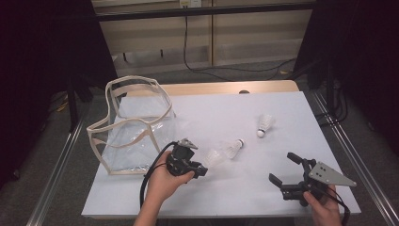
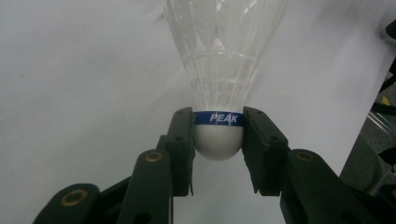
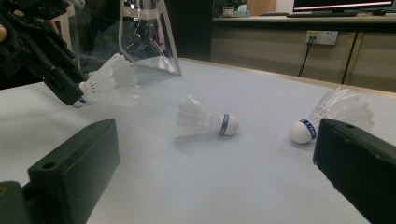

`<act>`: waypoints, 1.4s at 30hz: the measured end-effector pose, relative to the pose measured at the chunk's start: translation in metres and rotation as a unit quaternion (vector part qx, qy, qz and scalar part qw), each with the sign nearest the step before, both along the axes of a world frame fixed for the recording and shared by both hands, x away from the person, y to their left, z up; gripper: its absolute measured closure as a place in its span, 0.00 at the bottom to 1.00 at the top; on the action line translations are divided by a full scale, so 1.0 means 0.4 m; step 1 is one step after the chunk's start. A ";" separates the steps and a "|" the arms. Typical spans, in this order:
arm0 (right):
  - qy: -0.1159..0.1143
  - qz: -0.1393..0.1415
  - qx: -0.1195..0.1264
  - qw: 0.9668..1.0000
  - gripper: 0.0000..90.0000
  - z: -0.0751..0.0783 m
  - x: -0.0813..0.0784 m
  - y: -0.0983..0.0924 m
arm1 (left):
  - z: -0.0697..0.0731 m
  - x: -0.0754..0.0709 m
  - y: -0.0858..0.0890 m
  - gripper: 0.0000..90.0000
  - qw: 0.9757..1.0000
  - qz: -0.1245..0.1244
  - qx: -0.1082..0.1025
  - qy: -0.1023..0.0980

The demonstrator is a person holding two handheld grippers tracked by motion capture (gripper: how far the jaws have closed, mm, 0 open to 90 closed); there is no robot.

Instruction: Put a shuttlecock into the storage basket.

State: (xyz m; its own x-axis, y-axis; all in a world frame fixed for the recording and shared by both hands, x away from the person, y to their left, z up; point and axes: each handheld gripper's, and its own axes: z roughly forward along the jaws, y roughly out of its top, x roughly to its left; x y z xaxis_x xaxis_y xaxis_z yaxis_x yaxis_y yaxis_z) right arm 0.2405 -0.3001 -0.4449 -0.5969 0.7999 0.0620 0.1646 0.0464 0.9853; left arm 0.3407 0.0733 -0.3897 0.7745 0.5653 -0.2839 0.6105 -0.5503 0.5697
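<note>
Three white feather shuttlecocks with blue-banded cork heads are on or over the white table. My left gripper (image 1: 202,167) is shut on the cork of one shuttlecock (image 2: 218,140), whose feathers (image 1: 214,157) point away from the jaws; it is also seen in the right gripper view as the held shuttlecock (image 3: 109,79). A second shuttlecock (image 1: 234,148) lies on its side just beyond it, mid-table (image 3: 205,121). The third shuttlecock (image 1: 264,125) lies farther right (image 3: 331,114). My right gripper (image 1: 282,167) stands open at the front right, nothing between its jaws (image 3: 215,154).
A clear plastic bag with beige trim (image 1: 131,122) stands open at the table's left (image 3: 144,37). The white table top (image 1: 211,197) ends close to both hands at the front. A cable hangs down the wall behind.
</note>
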 end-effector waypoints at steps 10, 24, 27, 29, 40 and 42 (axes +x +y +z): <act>0.000 0.000 0.001 1.000 0.00 0.000 0.000 -0.001 | 0.016 0.011 -0.004 0.73 1.000 0.001 0.002 0.005; 0.001 0.002 0.002 1.000 0.00 0.000 0.000 -0.001 | 0.050 0.022 -0.014 0.73 1.000 -0.003 0.000 0.008; 0.001 0.002 0.003 1.000 0.00 0.000 0.000 -0.001 | 0.057 0.025 -0.015 0.73 1.000 -0.002 -0.001 0.009; 0.000 0.002 0.003 1.000 0.00 0.000 0.000 -0.001 | 0.061 0.027 -0.016 0.73 1.000 -0.004 0.000 0.008; 0.001 0.003 0.002 1.000 0.00 0.000 0.000 -0.002 | 0.083 0.034 -0.021 0.73 1.000 -0.006 -0.006 0.018; 0.001 0.002 0.003 1.000 0.00 0.000 0.000 -0.002 | 0.087 0.034 -0.023 0.73 1.000 -0.005 -0.006 0.018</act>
